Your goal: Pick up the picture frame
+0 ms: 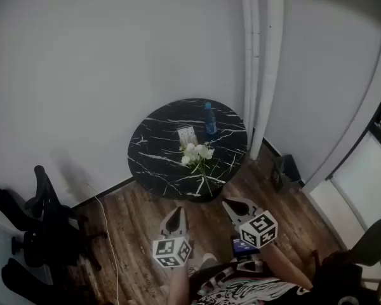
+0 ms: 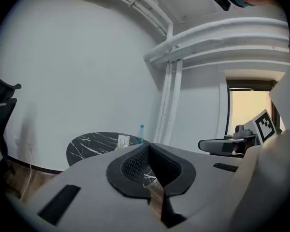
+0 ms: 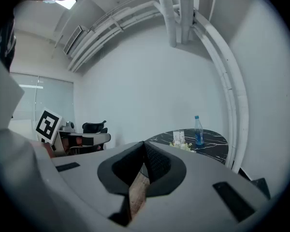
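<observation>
A small picture frame [image 1: 187, 134] stands upright near the middle of the round black marble table [image 1: 153, 146], and shows small in the left gripper view as the frame [image 2: 123, 140] and in the right gripper view as the frame [image 3: 178, 137]. My left gripper [image 1: 174, 216] and right gripper [image 1: 235, 205] hover over the wooden floor, well short of the table. Both are shut with nothing between the jaws. In each gripper view the dark pads meet at the tips, on the left gripper [image 2: 149, 146] and the right gripper [image 3: 145, 144].
White flowers [image 1: 198, 153] lie on the table in front of the frame, and a blue water bottle [image 1: 210, 120] stands behind it to the right. White pipes [image 1: 261, 62] run up the corner. Black office chairs [image 1: 35, 224] crowd the left. A cable [image 1: 108, 234] trails across the floor.
</observation>
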The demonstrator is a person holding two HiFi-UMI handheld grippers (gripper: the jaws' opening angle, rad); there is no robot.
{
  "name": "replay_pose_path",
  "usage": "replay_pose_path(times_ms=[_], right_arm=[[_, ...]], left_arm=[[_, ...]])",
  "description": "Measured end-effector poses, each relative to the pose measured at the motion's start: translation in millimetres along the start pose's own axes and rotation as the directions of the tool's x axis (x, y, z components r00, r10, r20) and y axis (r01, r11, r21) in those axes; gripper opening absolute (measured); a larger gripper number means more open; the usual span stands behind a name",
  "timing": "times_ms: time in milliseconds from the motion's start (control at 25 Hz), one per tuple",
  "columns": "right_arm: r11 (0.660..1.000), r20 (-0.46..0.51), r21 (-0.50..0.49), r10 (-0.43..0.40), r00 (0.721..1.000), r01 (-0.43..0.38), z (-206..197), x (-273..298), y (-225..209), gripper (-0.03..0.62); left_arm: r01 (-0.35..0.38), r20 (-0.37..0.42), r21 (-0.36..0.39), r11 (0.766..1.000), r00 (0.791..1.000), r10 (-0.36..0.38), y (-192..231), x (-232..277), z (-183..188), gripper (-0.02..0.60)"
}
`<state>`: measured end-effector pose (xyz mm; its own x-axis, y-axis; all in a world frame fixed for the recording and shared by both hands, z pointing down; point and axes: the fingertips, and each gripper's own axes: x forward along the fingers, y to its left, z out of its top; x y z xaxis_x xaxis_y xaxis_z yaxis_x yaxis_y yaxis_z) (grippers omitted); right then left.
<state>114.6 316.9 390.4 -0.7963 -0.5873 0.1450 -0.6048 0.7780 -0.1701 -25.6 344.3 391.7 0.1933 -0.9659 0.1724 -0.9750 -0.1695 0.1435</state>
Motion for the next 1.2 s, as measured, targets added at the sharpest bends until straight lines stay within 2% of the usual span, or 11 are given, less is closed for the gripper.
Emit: replay_pose_path(times_ms=[160, 360, 560, 680, 920, 1200], right_arm=[[1.0, -0.003, -0.008, 0.002, 1.0, -0.002, -1.4, -1.8, -3.9, 0.017], [1.0, -0.008, -0.011, -0.003, 1.0, 0.003, -2.3, 0.7, -12.5, 0.017], [0.999, 0.044, 0.048, -0.011, 0.999, 0.009, 4.0, 2.9, -22.1, 0.018], [0.999, 0.05, 0.051, -0.009, 0.999, 0.006, 4.2, 8.3, -28.4, 0.018], [0.998, 0.022, 0.062, -0.029, 0.999, 0.027, -3.0, 29.2, -58.4, 0.018], [0.994, 0.002, 0.084, -0.067, 0.998, 0.067, 6.1, 78.5, -110.7, 0.018]], left_arm=[[-0.021, -0.019, 0.032, 0.999, 1.0, 0.022, -2.8, 4.4, -4.6, 0.014], [0.013, 0.019, -0.009, 1.0, 1.0, -0.013, -7.4, 7.5, 1.8, 0.014], [-0.005, 0.008, -0.008, 1.0, 1.0, 0.005, -1.8, 12.7, 3.1, 0.014], [-0.017, -0.005, -0.015, 1.0, 1.0, 0.017, 5.0, 22.0, 0.0, 0.014], [-0.006, -0.009, -0.023, 1.0, 1.0, 0.006, 15.5, 58.9, -4.2, 0.014], [0.009, -0.013, -0.044, 0.999, 1.0, -0.01, 45.2, 130.0, 6.3, 0.014]])
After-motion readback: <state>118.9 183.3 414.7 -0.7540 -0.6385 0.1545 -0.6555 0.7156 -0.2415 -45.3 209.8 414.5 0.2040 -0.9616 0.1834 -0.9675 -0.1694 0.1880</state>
